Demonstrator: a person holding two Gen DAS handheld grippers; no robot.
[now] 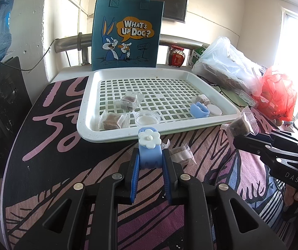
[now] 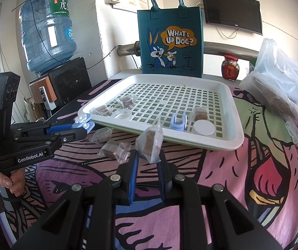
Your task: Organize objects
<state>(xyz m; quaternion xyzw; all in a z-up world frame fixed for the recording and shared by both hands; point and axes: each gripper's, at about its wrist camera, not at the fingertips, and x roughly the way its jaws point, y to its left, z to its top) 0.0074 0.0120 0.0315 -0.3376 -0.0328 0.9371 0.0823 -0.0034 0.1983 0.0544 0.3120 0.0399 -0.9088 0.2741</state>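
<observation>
My left gripper [image 1: 149,160] has its fingers clamped on a pale blue plastic clip with a white flower [image 1: 149,148], held just short of the white slotted plastic tray [image 1: 86,123]. My right gripper [image 2: 148,158] pinches a clear-wrapped brown candy cube [image 2: 149,143] near the tray's front edge. Inside already: three wrapped cubes, another blue clip, two small round dishes. Still left (as far as I can see): two wrapped cubes [image 2: 115,150] on the patterned tabletop [image 2: 232,177].
</observation>
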